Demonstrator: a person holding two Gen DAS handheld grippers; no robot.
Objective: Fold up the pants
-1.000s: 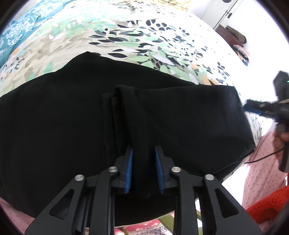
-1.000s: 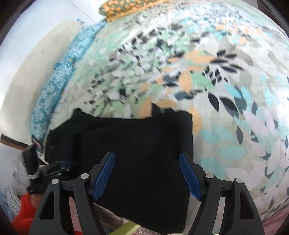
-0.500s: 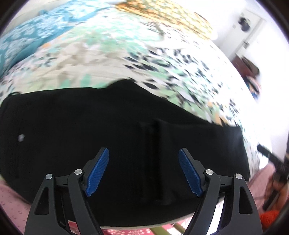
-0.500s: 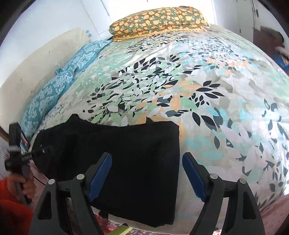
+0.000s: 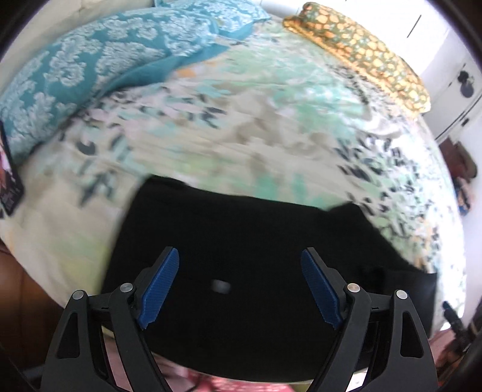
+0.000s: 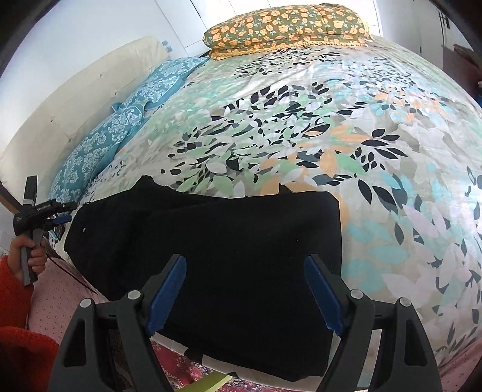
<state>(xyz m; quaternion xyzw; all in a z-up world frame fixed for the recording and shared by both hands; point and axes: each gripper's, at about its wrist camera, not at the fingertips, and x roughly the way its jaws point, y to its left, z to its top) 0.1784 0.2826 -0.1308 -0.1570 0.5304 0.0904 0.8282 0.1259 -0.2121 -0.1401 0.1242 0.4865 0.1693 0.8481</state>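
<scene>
Leaf-print bedspread (image 6: 346, 126): orange-flowered pillow (image 6: 286, 25) at its far end; two teal patterned pillows (image 6: 120, 132) along its left edge; cream headboard (image 6: 75, 102) behind those.

The left gripper (image 5: 240, 285) hangs over the black pants (image 5: 256, 250), its jaws just opened wide, nothing pinched between. Leaf-print bedspread (image 5: 241, 120) spreads toward twelve o'clock, a teal damask pillow (image 5: 90, 66) at ten, an orange-flowered pillow (image 5: 361, 48) at one.

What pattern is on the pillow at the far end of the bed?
Orange flowers on olive green; the pillow shows best in the right wrist view.
</scene>
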